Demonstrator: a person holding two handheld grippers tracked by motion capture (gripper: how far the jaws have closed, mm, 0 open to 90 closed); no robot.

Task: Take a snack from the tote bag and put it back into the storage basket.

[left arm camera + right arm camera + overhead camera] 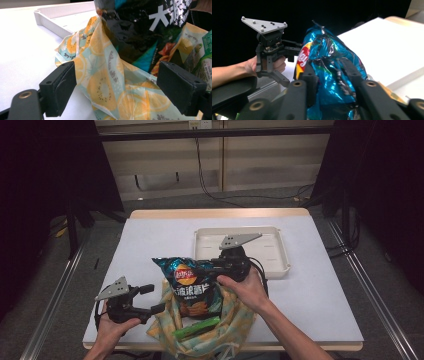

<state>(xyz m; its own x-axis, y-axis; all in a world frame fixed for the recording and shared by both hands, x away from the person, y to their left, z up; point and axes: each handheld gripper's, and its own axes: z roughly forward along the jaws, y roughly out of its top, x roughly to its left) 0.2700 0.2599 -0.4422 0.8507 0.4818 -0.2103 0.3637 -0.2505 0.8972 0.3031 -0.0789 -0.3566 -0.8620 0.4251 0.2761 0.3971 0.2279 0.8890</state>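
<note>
Presently, a chip bag (192, 285) is gripped by the right tool (216, 266) at its upper edge — half out of the patterned tote (170, 320); next, lifting clear. Left tool (152, 299) gapes, empty, beside it.

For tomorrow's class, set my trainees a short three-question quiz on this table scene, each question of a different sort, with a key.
1. True or false: the right gripper has its jaws pinched on the chip bag.
2. Multiple choice: the white tray lies A) under the patterned bag, B) beyond the chip bag, bare, C) in the left gripper.
3. Short answer: what green thing sits in the mouth of the patterned bag?

Key
1. True; seen in the right gripper view.
2. B.
3. A green packet, lying below the chip bag; the left gripper's jaws stand open beside the patterned bag.
</note>
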